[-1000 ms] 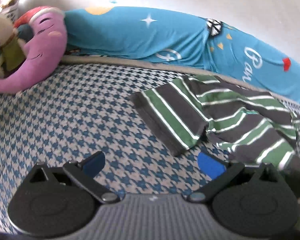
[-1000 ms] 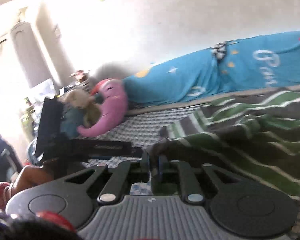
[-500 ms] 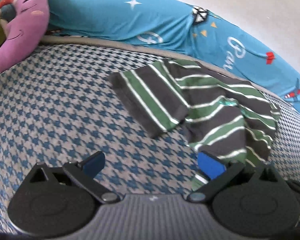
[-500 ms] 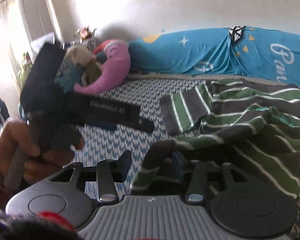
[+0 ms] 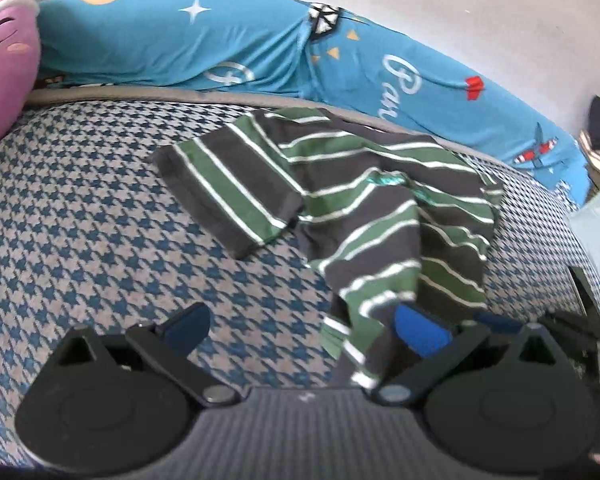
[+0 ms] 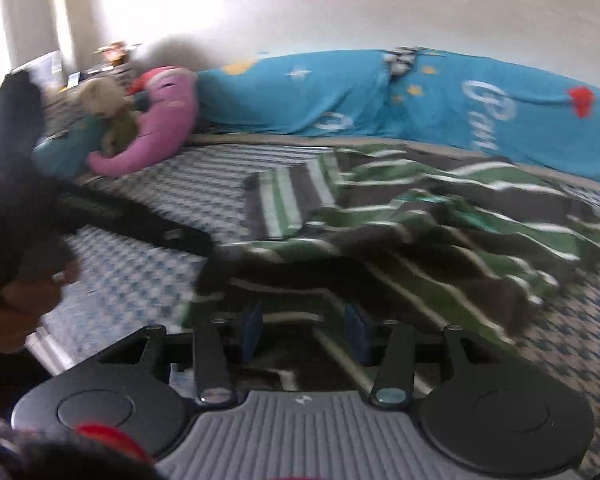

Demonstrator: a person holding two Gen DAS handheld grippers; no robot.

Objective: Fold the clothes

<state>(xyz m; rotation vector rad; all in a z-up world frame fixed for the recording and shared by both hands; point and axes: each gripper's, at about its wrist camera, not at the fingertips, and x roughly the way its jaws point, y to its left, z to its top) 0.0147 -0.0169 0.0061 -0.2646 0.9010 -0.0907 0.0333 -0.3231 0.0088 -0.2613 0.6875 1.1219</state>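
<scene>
A green, grey and white striped shirt [image 5: 372,200] lies crumpled on the blue houndstooth bed cover [image 5: 80,220], one sleeve spread flat to the left. My left gripper [image 5: 304,326] is open just above the cover. Its right pad [image 5: 420,330] sits at the shirt's near hem, and only cover lies under the left pad. In the right wrist view the shirt [image 6: 440,232] spreads ahead. My right gripper [image 6: 305,332] is open over the near edge of the cloth, with striped fabric lying loose below its jaws. A hand [image 6: 20,292] holds the left gripper [image 6: 140,224] at the left.
A long blue printed bolster [image 5: 260,48] runs along the wall behind the shirt. A purple plush [image 6: 160,120] and a teddy bear [image 6: 104,100] sit at the bed's left end. A pale folded item [image 5: 596,232] lies at the far right edge.
My right gripper was shut on the shirt's edge a second ago; it has opened and the cloth has dropped. The left gripper has moved right, up to the shirt's hem.
</scene>
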